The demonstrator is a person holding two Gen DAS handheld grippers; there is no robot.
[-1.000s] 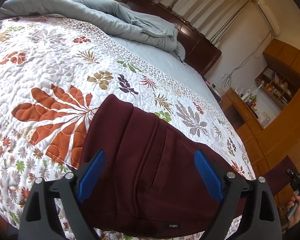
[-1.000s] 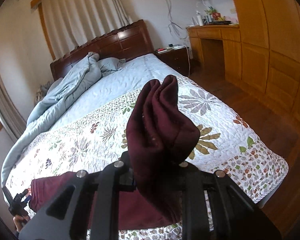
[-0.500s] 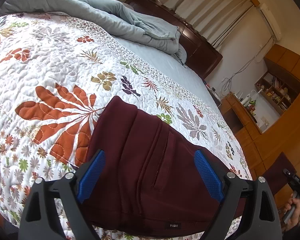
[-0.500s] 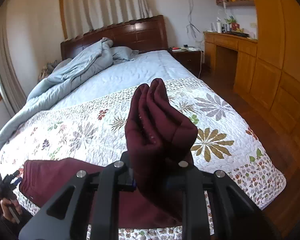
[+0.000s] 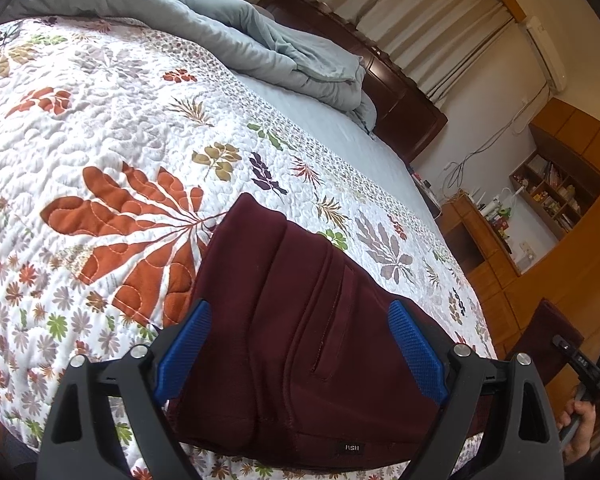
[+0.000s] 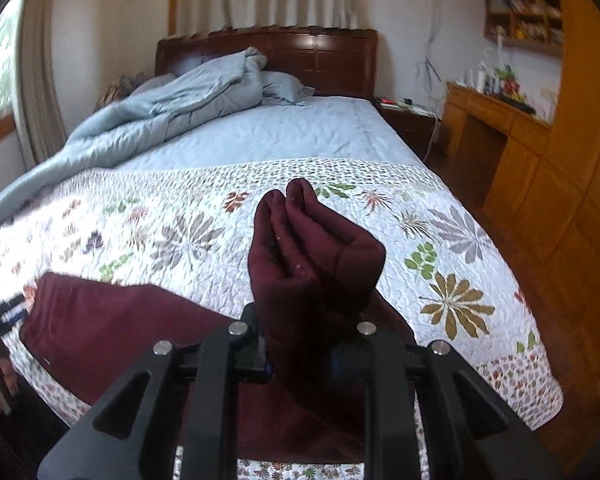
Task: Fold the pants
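Bedroom; floral quilt covers the bed. Left gripper at quilt's near edge, blue pads spread wide, released, over maroon pants lying flat there. Right gripper clenched on bunched pant fabric, raised above quilt.

The right gripper's fingertips are buried in bunched maroon pants. In the left wrist view, the pants' near hem is cut off behind the left gripper. Shelf items are blurred beyond telling.
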